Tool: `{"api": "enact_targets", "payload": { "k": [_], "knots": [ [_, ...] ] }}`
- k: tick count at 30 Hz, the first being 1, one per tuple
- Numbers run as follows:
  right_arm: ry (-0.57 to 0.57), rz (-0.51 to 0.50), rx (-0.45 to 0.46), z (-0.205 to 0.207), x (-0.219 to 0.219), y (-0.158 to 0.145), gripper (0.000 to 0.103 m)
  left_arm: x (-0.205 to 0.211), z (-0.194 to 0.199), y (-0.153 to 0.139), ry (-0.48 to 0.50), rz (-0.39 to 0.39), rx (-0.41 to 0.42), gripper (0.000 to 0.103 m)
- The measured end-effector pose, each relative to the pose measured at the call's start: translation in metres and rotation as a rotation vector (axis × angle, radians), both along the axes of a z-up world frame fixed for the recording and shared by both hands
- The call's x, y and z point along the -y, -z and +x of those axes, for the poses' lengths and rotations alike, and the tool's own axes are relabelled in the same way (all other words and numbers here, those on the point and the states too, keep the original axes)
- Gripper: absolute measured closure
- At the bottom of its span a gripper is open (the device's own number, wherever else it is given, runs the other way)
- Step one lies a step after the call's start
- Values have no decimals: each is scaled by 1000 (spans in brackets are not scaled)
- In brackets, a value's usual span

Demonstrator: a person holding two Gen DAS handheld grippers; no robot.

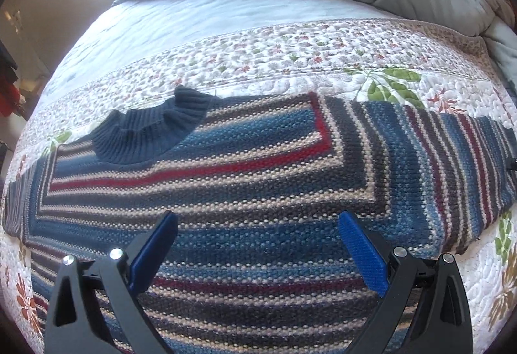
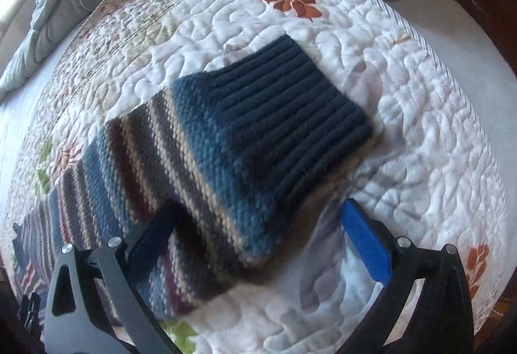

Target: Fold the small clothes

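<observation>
We record one knitted sweater [image 1: 258, 192], striped in blue, grey, cream and red, with a ribbed navy collar [image 1: 152, 134]. It lies spread flat, one sleeve [image 2: 200, 179] extended, its ribbed navy cuff [image 2: 290, 115] towards the quilt's edge.

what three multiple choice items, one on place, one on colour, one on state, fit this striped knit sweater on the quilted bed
1. Where does the striped knit sweater lie?
A. spread flat on the floral quilted bedspread
B. hung on a chair
C. inside a basket

2. What colour is the sweater's ribbed collar?
A. red
B. dark blue
C. white

3. How does the right gripper stand over the ribbed sleeve cuff?
A. shut on the cuff
B. open, with the sleeve's edge between its blue pads
C. shut on nothing

Key: 1 A, the sweater lies spread on the quilt; 2 B, the neck rib is navy; 3 B, the pads stand wide apart and press on nothing.
</observation>
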State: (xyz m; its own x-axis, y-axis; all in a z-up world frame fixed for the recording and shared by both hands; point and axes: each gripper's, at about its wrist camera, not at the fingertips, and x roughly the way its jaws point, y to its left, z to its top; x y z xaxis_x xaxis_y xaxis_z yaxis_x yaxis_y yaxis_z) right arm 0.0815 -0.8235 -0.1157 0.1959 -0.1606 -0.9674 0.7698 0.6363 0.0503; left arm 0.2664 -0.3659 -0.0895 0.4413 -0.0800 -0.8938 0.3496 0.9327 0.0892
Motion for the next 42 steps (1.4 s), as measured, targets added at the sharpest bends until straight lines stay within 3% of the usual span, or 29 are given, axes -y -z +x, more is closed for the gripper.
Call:
{"api": "enact_targets", "payload": {
  "k": [1,3,4,5,7,11,13,16,22,28,31,32,33,36,39,42],
  "knots": [
    [-1,-15,10,2,-1,-3,26,-1,1,0,-2,-3,-5,4],
    [-17,-27,43,6,-2,-12,73,-5,3,1,-8,-8,-16,4],
    [-20,-24,61,7,-4,-18,88,-7,3,0,-10,-11,-18,4],
    [-20,-13,85,8,-5,-24,91,-11,4,-1,-15,-14,-19,4],
    [-34,-58,133,13,-16,-44,91,-21,3,-5,-25,-19,-11,4],
    [-189,-168,234,38,-66,-88,91,-57,3,-15,-61,-23,14,4],
    [-276,-191,282,47,-106,-108,91,-83,3,-20,-91,-24,26,4],
    [-426,-255,286,67,-191,-125,91,-124,2,-27,-143,-22,40,4],
    [-670,-307,253,103,-322,-119,91,-192,0,-36,-224,-23,55,4],
    [-823,-294,176,126,-420,-70,88,-225,0,-39,-257,-23,59,4],
    [-873,-204,165,123,-442,-50,65,-231,-2,-38,-260,-26,49,4],
    [-891,-136,185,118,-445,-47,54,-232,-3,-37,-259,-25,46,4],
    [-906,-61,226,111,-447,-47,51,-232,-4,-37,-258,-24,43,4],
    [-893,62,286,90,-443,-54,47,-229,-8,-36,-254,-28,38,4],
    [-830,38,305,71,-425,-67,47,-220,-9,-34,-240,-56,8,4],
    [-748,34,301,54,-395,-74,47,-202,-4,-31,-210,-131,-57,4]
  ]
}}
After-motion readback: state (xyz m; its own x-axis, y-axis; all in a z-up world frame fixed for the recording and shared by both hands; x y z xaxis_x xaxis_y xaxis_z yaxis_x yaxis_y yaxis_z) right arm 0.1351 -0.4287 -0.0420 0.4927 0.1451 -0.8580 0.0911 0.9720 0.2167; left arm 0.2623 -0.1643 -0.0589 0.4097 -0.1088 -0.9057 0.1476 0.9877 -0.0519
